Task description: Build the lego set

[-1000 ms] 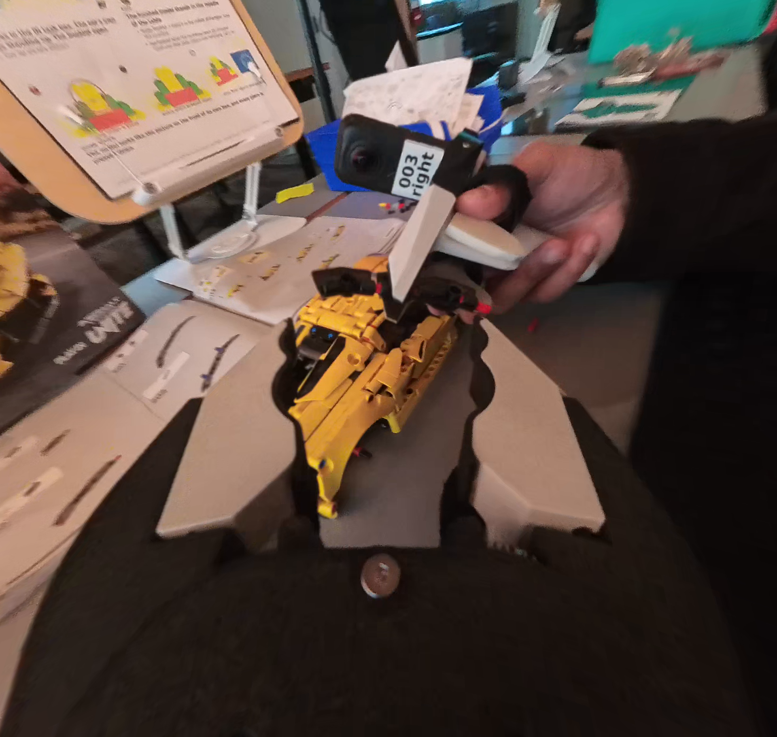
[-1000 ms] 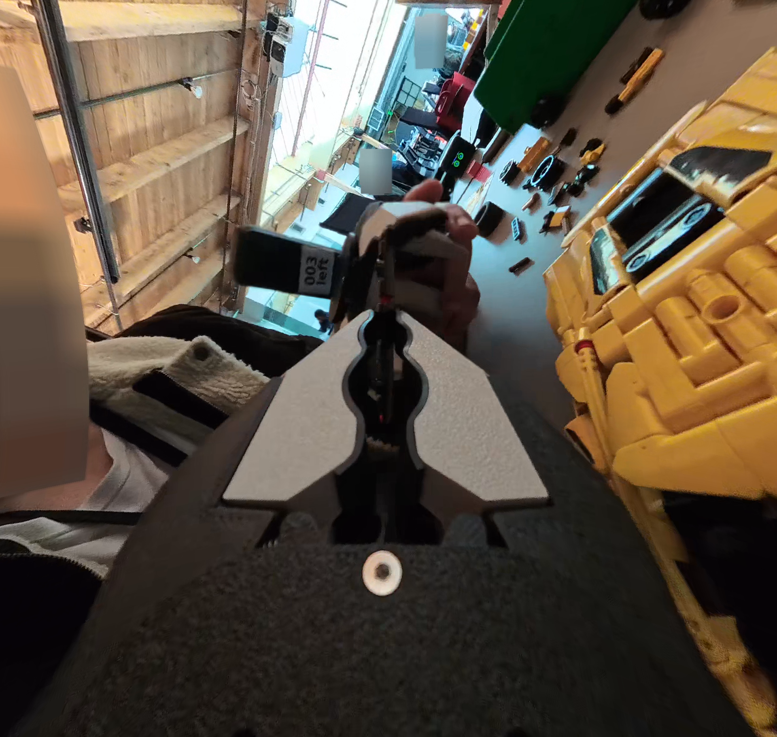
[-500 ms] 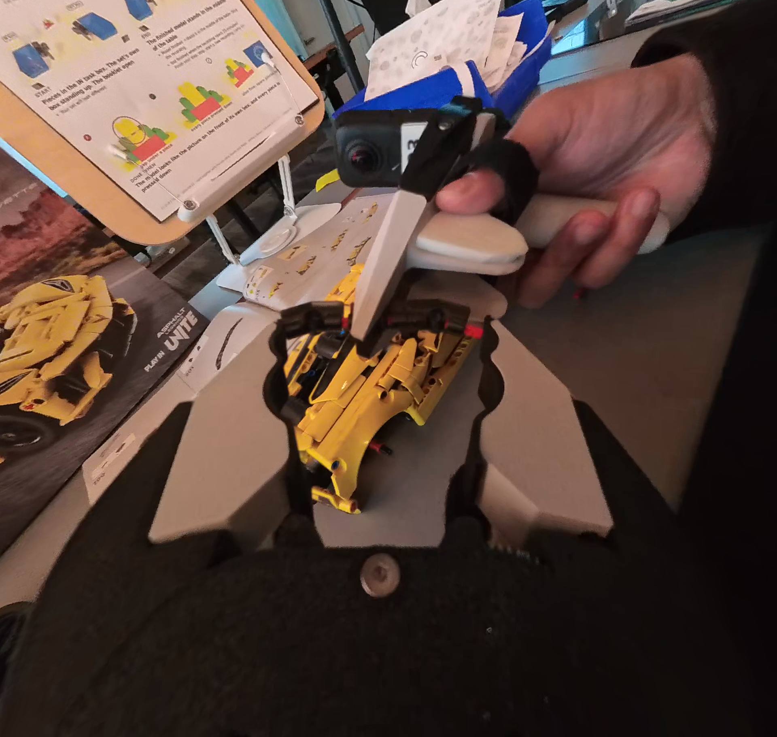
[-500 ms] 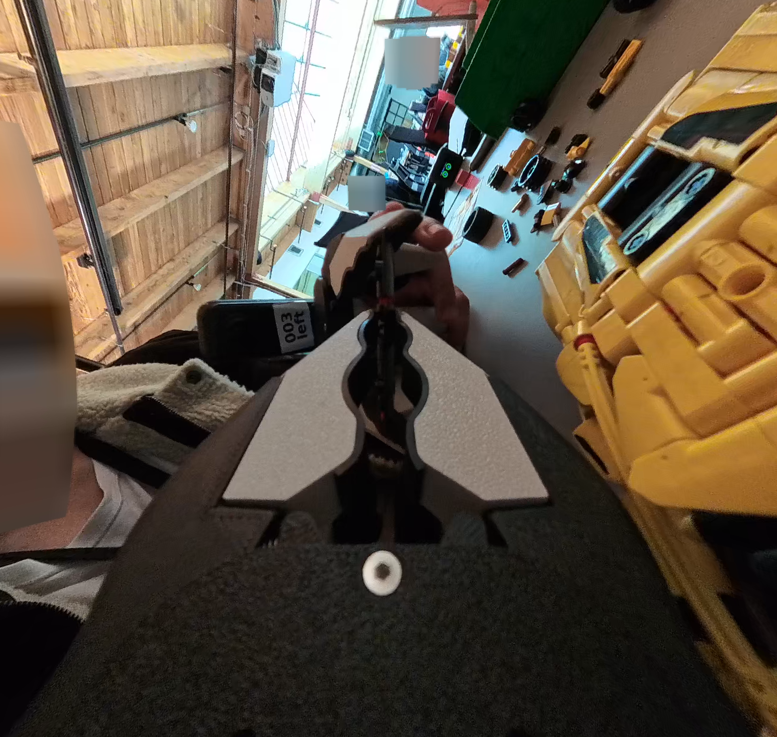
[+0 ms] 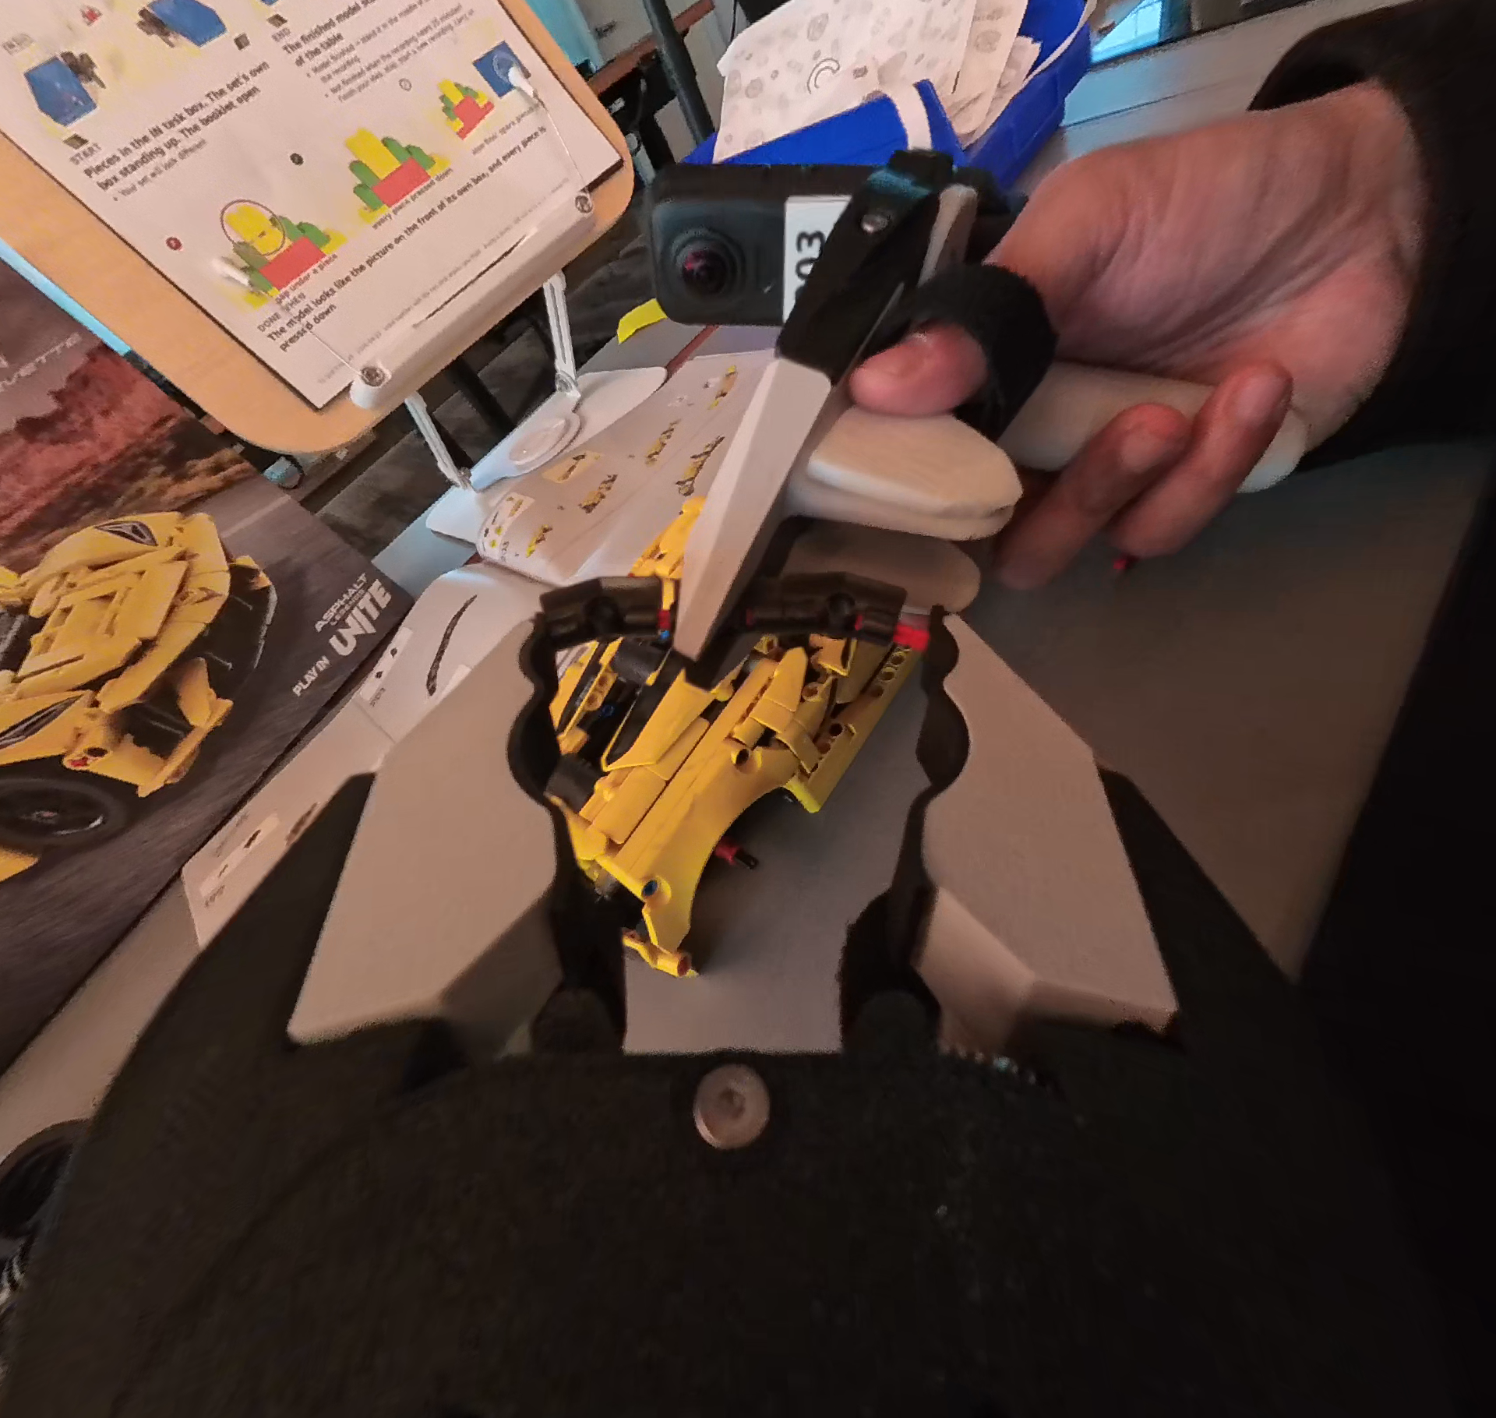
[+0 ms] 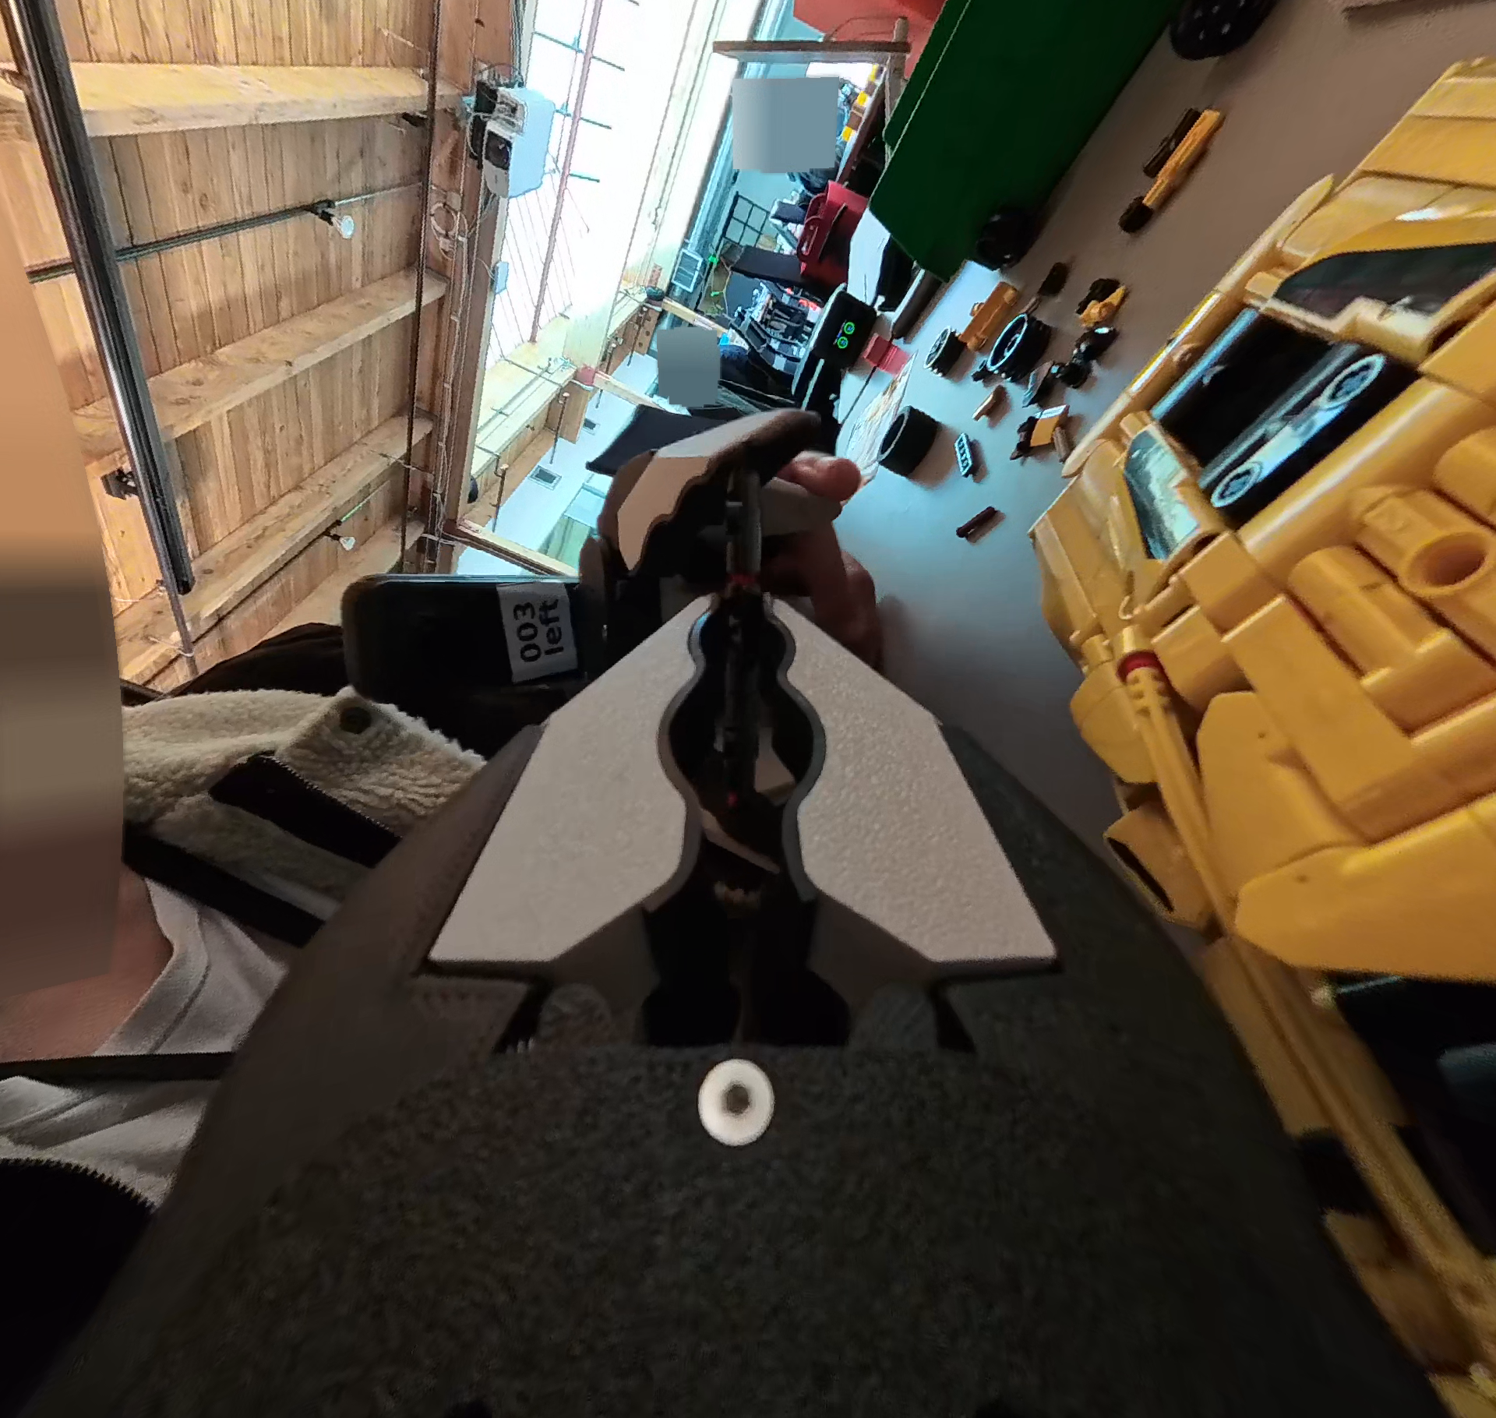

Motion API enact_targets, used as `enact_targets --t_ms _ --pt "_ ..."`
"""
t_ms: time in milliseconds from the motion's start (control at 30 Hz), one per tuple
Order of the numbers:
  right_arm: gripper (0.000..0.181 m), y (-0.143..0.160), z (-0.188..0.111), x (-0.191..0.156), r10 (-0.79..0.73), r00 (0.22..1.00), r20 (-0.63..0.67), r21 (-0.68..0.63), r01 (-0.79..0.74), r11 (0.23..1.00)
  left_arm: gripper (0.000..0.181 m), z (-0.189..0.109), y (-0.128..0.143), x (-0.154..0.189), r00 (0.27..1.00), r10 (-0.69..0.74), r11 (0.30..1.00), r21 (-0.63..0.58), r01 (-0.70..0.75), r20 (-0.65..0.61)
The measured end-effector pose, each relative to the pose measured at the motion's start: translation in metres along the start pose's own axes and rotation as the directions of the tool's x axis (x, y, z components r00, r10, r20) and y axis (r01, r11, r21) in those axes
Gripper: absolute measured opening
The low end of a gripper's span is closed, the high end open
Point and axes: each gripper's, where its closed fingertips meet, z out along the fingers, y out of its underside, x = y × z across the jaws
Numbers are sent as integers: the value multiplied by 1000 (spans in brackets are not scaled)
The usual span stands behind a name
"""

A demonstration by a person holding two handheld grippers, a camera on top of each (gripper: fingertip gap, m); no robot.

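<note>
Grey table [image 5: 1214,731] in a cluttered workshop; yellow lego car [image 5: 696,764] sits between the left gripper's [image 5: 733,634] wide-spread fingers; right gripper [image 6: 741,610] pinches a black piece [image 6: 741,537].

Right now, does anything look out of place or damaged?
Nothing stands out. The yellow car sits on the table, the right hand-held gripper is shut on a black part at its far end, and loose pieces lie scattered, as expected mid-build.

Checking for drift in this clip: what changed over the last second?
Left gripper drew back and tilted, so the yellow car model looks smaller between its open fingers. Right gripper stayed shut on the black assembly, pressing at the car's top. Car stayed on the table.
</note>
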Motion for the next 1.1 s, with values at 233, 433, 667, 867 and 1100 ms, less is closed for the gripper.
enact_targets --t_ms 233,433,667,867,1100 --pt "7 -1 0 -2 -18 1000 5 11 18 1000 87 -1 -2 0 999 -39 999 -10 40 9" --pt "7 -1 -1 -4 -28 999 15 -3 29 1000 88 0 -3 0 1000 -15 1000 6 15 19" --pt "7 2 -17 0 -288 952 -106 -132 274 953 65 -18 -11 -20 889 -413 885 142 443 -200" --pt "7 37 -12 -5 -425 903 -66 -338 381 861 50 -33 -26 -4 585 -581 680 58 731 -566" --pt "7 36 -18 -8 -454 889 -59 -349 408 844 5 -37 -23 12 567 -544 720 3 694 -618"
